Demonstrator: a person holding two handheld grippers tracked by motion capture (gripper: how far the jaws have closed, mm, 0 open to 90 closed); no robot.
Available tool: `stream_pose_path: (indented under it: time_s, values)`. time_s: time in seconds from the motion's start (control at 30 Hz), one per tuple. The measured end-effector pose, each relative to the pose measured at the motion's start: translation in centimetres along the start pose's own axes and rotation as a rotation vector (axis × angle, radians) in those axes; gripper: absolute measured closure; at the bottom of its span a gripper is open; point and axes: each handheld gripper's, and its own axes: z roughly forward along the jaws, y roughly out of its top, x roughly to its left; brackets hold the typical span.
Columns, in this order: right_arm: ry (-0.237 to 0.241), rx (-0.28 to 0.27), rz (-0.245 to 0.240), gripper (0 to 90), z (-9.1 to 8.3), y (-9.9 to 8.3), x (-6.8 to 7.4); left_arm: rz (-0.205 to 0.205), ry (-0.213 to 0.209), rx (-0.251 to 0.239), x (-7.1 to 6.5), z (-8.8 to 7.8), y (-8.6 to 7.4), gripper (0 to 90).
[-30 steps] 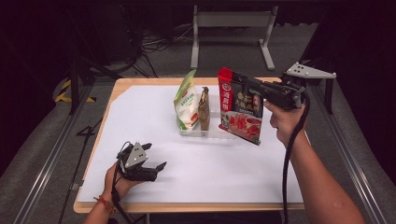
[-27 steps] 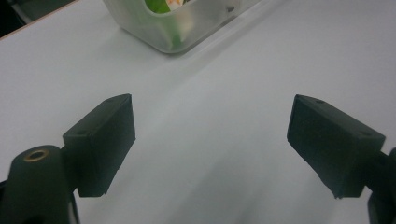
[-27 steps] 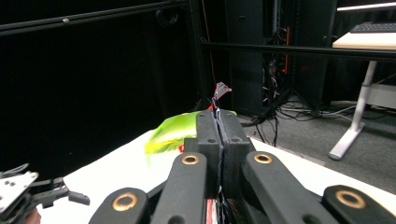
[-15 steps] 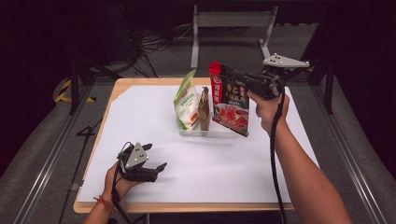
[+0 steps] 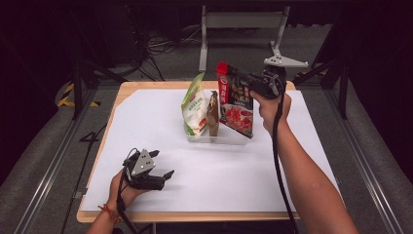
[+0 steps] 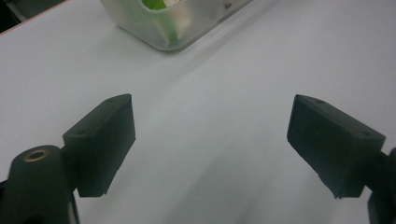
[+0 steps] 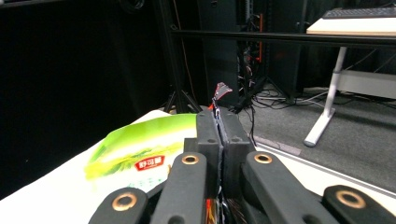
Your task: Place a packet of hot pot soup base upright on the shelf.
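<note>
Standing in the clear bin (image 5: 214, 139), green bag (image 5: 194, 105) and brown packet (image 5: 212, 113) crowd the red pouch (image 5: 234, 105) pinched by the right tool (image 7: 218, 122); left tool (image 6: 211, 144) spread, pouch mostly hidden behind the right jaws.

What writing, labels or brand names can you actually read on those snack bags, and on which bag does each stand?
Green bag: a small red label with white characters, too blurred to read.
Red bag, held in the right claw: white characters down its red strip and print on its dark front, all too small to read.
Brown packet: no writing can be made out.
Clear tub: none.
</note>
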Motion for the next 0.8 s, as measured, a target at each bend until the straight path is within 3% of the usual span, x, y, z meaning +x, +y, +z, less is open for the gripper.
stream_pose_path:
  time_s: [0.3, 0.53, 0.8]
  values:
    - [-0.024, -0.002, 0.010, 88.7, 1.4, -0.2, 0.0, 0.004, -0.003, 0.002, 0.0, 0.0, 0.0, 15.9]
    - [-0.018, 0.024, -0.001, 88.7, 2.7, -1.5, 0.3, 0.005, -0.006, 0.005, 0.1, 0.1, -0.1, 16.0]
    - [0.007, 0.017, -0.001, 88.5, 2.6, -2.6, 0.1, 0.012, -0.009, 0.013, 0.0, 0.2, 0.0, 16.0]
